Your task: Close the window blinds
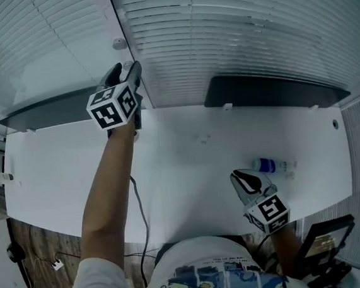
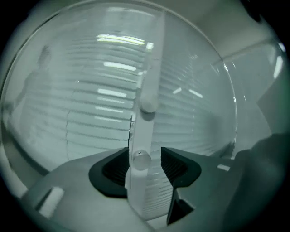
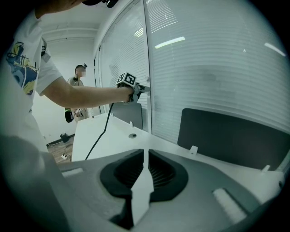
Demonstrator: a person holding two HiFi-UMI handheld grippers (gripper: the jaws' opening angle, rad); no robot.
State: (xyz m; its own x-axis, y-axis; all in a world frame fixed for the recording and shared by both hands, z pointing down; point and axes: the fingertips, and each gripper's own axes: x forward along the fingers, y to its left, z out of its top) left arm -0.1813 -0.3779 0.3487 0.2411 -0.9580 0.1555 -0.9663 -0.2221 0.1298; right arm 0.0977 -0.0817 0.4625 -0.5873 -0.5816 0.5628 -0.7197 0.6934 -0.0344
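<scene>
White slatted blinds (image 1: 233, 34) cover the window panes behind the desk. A white upright frame strip (image 2: 146, 90) between two panes carries small round knobs. My left gripper (image 1: 126, 68) is raised to that strip. In the left gripper view the lower knob (image 2: 141, 161) sits between the jaws of the left gripper (image 2: 144, 165), which stand open with a gap on the right side. My right gripper (image 1: 247, 179) hovers low over the desk's near edge. Its dark pads (image 3: 161, 170) meet with nothing between them.
The white desk (image 1: 188, 165) runs under the window, with two dark panels (image 1: 270, 90) at its back edge. A small bottle (image 1: 272, 165) lies by the right gripper. A cable (image 1: 138, 207) hangs from my left arm. A person (image 3: 78, 90) stands far off.
</scene>
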